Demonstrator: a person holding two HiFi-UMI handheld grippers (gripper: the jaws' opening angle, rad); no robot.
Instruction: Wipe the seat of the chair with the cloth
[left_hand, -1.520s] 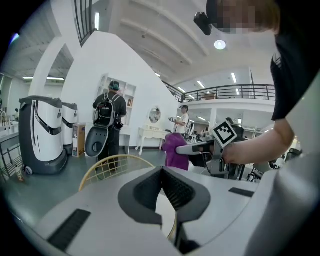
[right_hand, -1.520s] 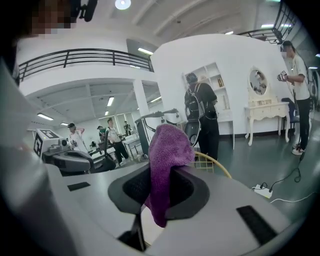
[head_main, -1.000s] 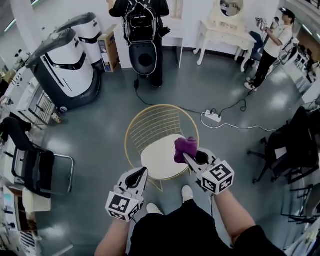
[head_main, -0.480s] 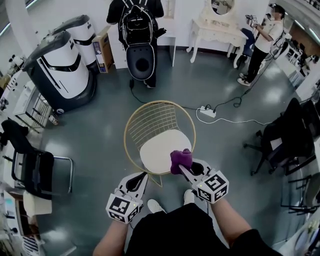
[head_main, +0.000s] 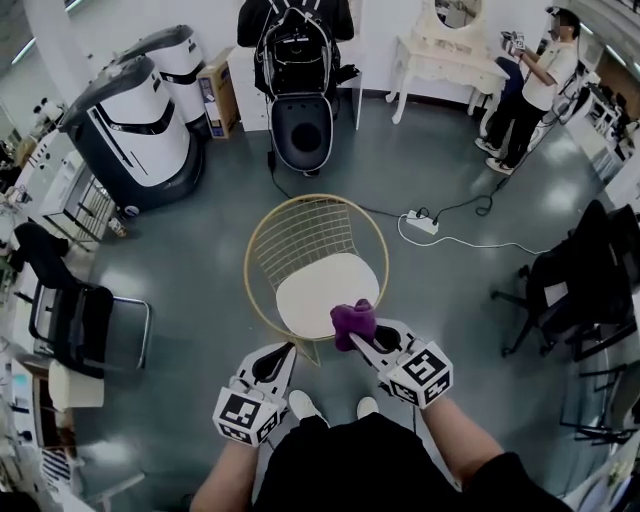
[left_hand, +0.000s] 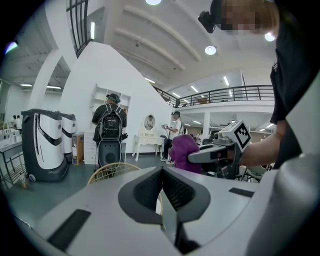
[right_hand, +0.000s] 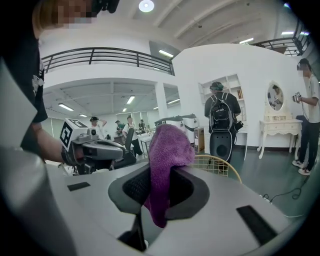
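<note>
A chair (head_main: 270, 240) with a gold wire back and a round cream seat (head_main: 320, 290) stands on the grey floor before me. The purple cloth (head_main: 352, 322) is pinched in my right gripper (head_main: 357, 339), bunched up over the seat's near right edge. Seen from the right gripper view, the cloth (right_hand: 165, 165) sticks up from between the jaws, with the chair back (right_hand: 220, 165) beyond. My left gripper (head_main: 280, 357) is shut with nothing in it, held near the seat's front left edge; its jaws meet in the left gripper view, where the cloth (left_hand: 186, 152) shows to the right.
A power strip (head_main: 421, 224) and cable lie on the floor right of the chair. A black speaker on a stand (head_main: 298, 130) and a person stand behind it. White machines (head_main: 130, 130) are at left, dark chairs (head_main: 570, 300) at right, and a person (head_main: 530, 90) at far right.
My right gripper has drawn the cloth back toward me and slightly left, from the seat's right side to its near edge. The left gripper stays put.
</note>
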